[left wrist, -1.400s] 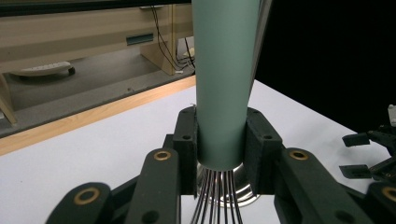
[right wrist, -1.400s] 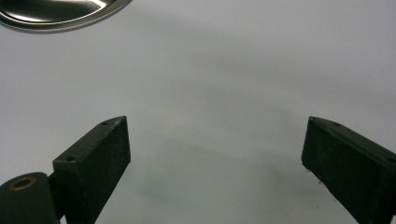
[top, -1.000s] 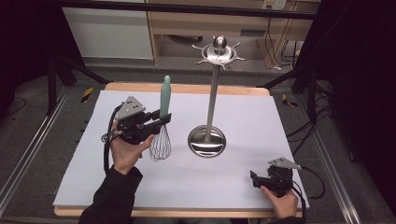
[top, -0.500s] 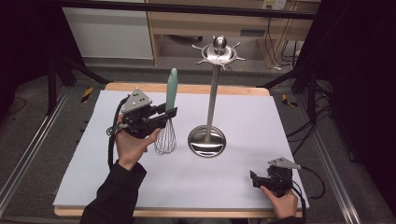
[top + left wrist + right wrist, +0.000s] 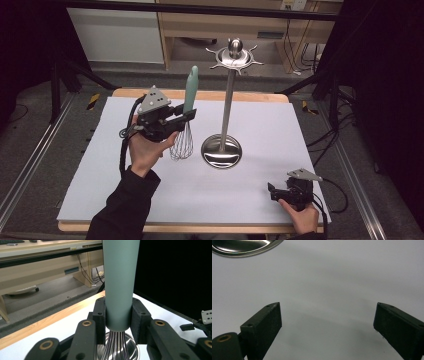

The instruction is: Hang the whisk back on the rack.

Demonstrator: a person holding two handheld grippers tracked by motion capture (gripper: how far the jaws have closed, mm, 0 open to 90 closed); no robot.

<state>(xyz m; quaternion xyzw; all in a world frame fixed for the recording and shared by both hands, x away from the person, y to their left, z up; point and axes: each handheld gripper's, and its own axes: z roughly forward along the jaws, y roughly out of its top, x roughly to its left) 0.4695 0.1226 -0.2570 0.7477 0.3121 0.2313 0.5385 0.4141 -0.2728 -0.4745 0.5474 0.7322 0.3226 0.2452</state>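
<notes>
Your left gripper (image 5: 182, 119) is clamped on the lower end of the whisk (image 5: 186, 114) handle, just above the wires, holding it upright with the wire end down at centre-left of the high view. If the aim is to hang it on the stand (image 5: 228, 100), lift straight and keep the handle vertical so it doesn't swing. The stand's post and hooked crown sit just right of the whisk, so approach wide of the post; your right gripper (image 5: 280, 192) rests wide open and empty on the tabletop (image 5: 260, 130) at lower right.
</notes>
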